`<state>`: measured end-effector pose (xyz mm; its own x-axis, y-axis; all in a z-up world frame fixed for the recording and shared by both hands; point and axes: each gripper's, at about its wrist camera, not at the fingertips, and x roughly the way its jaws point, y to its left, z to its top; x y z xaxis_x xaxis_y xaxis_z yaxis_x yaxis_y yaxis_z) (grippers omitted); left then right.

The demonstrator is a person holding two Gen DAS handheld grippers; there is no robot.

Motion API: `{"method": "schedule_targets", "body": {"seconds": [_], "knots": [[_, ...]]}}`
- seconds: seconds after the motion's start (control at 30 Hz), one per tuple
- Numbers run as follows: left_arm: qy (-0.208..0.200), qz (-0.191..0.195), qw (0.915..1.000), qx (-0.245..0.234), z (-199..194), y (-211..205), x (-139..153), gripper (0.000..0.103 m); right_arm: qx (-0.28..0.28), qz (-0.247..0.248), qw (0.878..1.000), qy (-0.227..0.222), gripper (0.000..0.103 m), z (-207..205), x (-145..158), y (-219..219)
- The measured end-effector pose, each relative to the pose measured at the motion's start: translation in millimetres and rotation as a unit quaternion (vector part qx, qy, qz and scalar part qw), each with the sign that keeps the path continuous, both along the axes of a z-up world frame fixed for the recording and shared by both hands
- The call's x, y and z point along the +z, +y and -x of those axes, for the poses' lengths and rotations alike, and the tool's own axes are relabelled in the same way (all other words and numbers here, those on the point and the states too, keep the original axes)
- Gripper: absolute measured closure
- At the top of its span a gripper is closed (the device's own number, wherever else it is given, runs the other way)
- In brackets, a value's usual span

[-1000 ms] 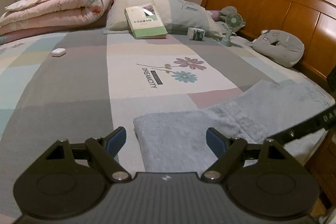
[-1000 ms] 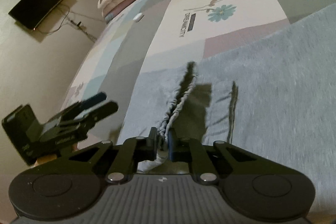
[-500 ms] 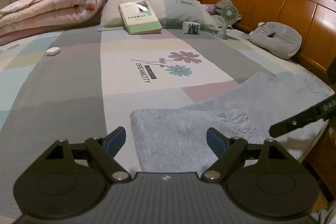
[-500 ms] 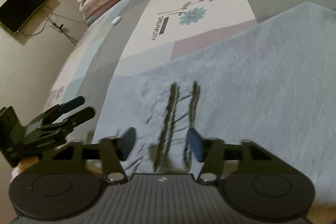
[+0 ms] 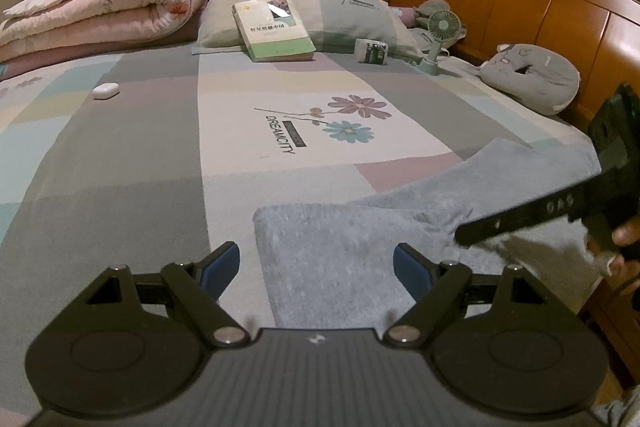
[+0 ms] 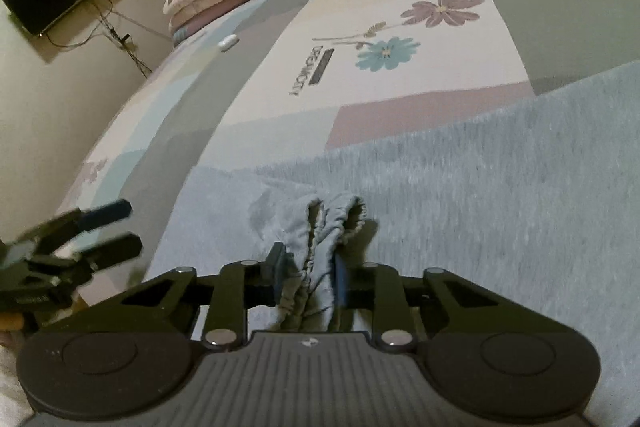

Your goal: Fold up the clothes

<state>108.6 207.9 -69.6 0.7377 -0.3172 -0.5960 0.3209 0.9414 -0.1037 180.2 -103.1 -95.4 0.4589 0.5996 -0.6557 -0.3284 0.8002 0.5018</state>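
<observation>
Pinching grey garment (image 6: 500,187) hem: right claw (image 6: 306,277) | left claw (image 5: 316,265) wide, empty | book (image 5: 274,27), fan (image 5: 440,35) well beyond

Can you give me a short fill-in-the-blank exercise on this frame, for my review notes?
1. The right gripper is pinching a gathered fold of the ____ garment.
2. The left gripper is ____, with nothing between its fingers.
3. The book leans against the ____.
4. The small fan stands near the wooden ____.

Missing words: grey; open; pillow; headboard
</observation>
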Motion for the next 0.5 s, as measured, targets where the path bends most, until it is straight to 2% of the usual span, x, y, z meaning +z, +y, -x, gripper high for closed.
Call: {"method": "schedule_targets", "body": {"seconds": [0.1, 0.2, 0.5], "knots": [[0.001, -0.001, 1.0, 0.0, -0.1, -0.9, -0.5, 0.019, -0.013, -0.003, 1.0, -0.011, 0.075, -5.1, 7.5, -4.1], [0.001, -0.003, 1.0, -0.002, 0.6, -2.1, -0.5, 0.019, -0.003, 0.014, 1.0, 0.019, 0.068, -8.0, 0.6, -3.0], [-0.001, 0.005, 0.9999, -0.011, -0.1, -6.5, 1.8, 0.019, 0.058, 0.011, 0.998, -0.018, 0.061, 25.1, 14.0, 6.9]]}}
